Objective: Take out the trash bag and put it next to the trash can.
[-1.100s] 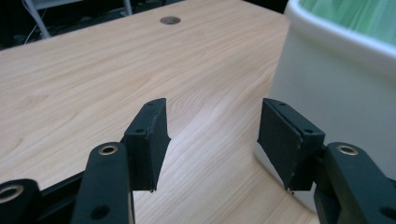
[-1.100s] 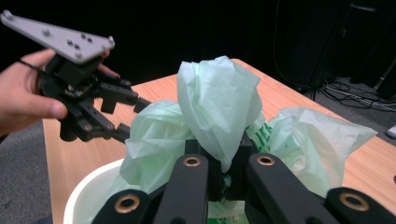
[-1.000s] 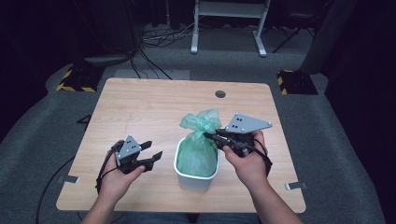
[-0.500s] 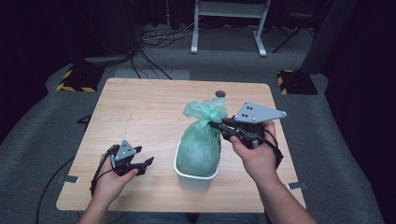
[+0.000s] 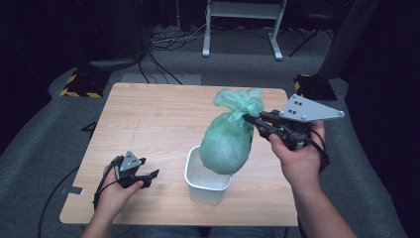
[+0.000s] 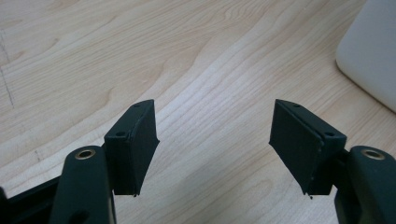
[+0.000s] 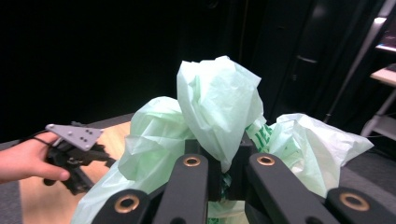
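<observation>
The left gripper (image 5: pixel 148 175) rested low on the near left of the table (image 5: pixel 148 124), its jaws spread and just been opening, nothing between them. Just right of it stood the white bin (image 5: pixel 208 186). Above the bin hung the green bag (image 5: pixel 229 141), its bottom just inside the rim, lifted by the right gripper (image 5: pixel 247 119), which was pinched tight on the knotted neck. With no hand steadying the bin, the bag's bulge could drag it up or tip it. The thin film looked full, rounded and crinkled, its top bunched and ruffled.
</observation>
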